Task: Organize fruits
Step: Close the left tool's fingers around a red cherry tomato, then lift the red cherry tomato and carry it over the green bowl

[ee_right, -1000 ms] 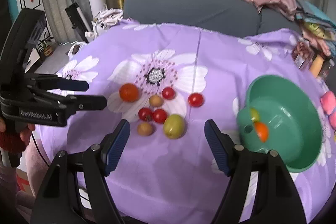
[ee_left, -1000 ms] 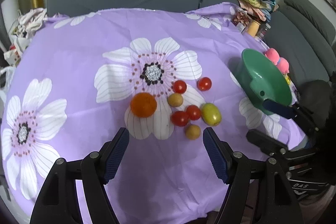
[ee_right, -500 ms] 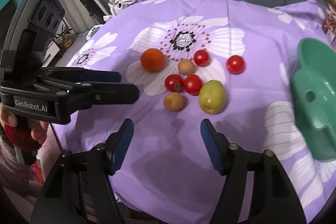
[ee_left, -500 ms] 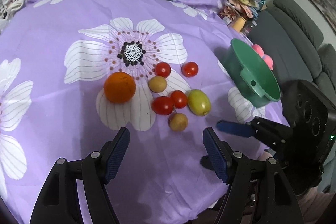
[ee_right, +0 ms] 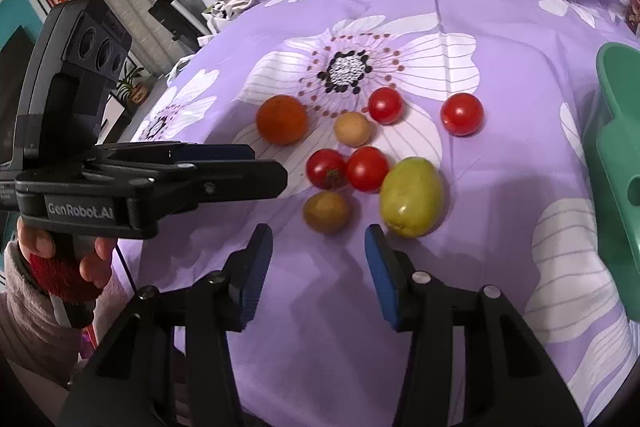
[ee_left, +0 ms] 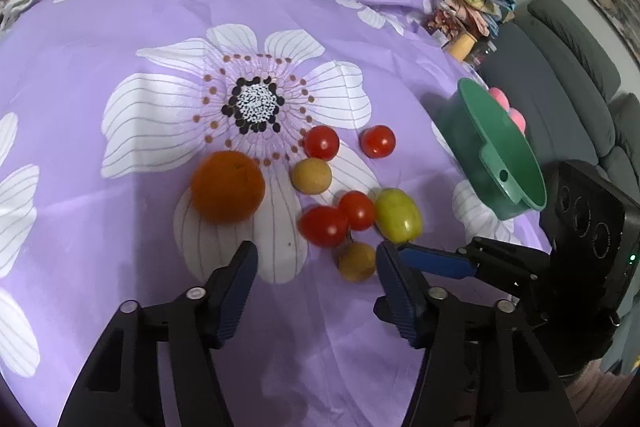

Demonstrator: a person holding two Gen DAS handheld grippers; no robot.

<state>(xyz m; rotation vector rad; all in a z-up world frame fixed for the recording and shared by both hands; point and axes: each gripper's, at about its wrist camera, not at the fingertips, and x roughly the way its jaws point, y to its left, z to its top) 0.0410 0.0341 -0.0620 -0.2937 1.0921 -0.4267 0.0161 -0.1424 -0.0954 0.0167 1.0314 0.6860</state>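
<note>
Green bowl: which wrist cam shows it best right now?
Left wrist view. The green bowl is whole there, rim and handle tab with its hole visible, right of the fruit on the purple cloth. The right wrist view only catches its near side and handle at the frame's right edge; the rest is cropped.

Soft, even indoor light, rather dim. Faint shadows on the purple flowered cloth (ee_right: 500, 39) under the round fruits. Small glare spots on the red tomatoes (ee_right: 462, 114). Strong fisheye bending, dark corners. Slight blur on the orange fruit (ee_left: 227, 186).
</note>
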